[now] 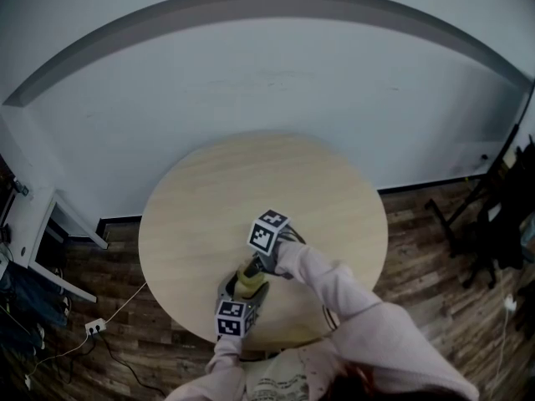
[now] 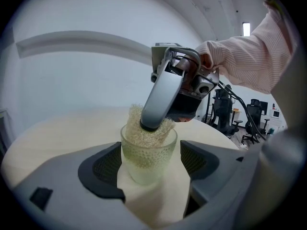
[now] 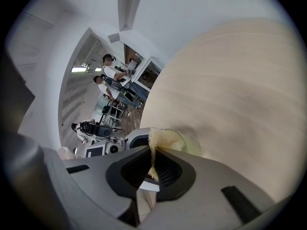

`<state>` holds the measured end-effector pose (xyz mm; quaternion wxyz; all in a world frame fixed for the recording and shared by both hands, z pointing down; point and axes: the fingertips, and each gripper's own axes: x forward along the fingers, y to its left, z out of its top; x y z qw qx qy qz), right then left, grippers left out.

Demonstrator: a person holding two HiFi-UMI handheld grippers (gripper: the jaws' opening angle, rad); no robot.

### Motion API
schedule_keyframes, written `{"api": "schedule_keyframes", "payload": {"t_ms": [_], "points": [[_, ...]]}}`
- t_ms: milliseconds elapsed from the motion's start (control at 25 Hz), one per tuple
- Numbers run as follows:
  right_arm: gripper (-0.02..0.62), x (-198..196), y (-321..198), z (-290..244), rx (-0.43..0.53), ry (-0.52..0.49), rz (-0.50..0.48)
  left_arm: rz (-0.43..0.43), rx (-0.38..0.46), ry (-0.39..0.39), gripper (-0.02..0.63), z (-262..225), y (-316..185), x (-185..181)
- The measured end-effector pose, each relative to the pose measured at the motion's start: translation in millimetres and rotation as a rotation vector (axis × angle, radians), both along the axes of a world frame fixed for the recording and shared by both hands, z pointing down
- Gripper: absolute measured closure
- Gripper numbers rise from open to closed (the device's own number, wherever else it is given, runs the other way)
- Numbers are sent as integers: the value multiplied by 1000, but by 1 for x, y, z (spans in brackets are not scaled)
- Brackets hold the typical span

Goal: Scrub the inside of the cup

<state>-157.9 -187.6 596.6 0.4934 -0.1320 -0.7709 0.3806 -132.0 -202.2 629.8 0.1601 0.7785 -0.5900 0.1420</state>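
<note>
A clear glass cup (image 2: pixel 147 159) stands on the round wooden table (image 1: pixel 251 182), close to its near edge, and shows as a yellowish spot (image 1: pixel 248 284) in the head view. My left gripper (image 2: pixel 149 176) is open around it, with a slit of table showing between the cup and the right-hand pad (image 2: pixel 196 159). A pale yellow mesh sponge (image 2: pixel 136 128) fills the cup's mouth. My right gripper (image 2: pixel 153 123) reaches down into the cup from above, shut on that sponge (image 3: pixel 158 140). In the right gripper view its jaws pinch the mesh thin, and the cup's rim (image 3: pixel 192 145) shows just beyond.
The tabletop (image 3: pixel 230 80) stretches bare beyond the cup. A white wall (image 1: pixel 267 73) stands behind the table. On the wood floor lie a power strip (image 1: pixel 94 326) and cable at left, with white furniture (image 1: pixel 42 232). Dark chairs (image 1: pixel 493 224) stand at right. People (image 3: pixel 112 73) are far off.
</note>
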Motion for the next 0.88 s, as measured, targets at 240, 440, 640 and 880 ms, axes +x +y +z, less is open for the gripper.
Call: {"api": "schedule_keyframes", "payload": {"t_ms": [240,440,640,880], "points": [[571,1,-1,-10,-21,-36,17,-41,0,3,219,-3,9,-8],[571,5,1,-17,-24,-77,22,-69,37,10,219,-18,19,-16],[569,9,2,-29,-24,-163,35,-96,43,21,276,-28,32,-23],[569,13,4,-43,-9,-303,84,-142,58,3,406,-40,44,-37]]}}
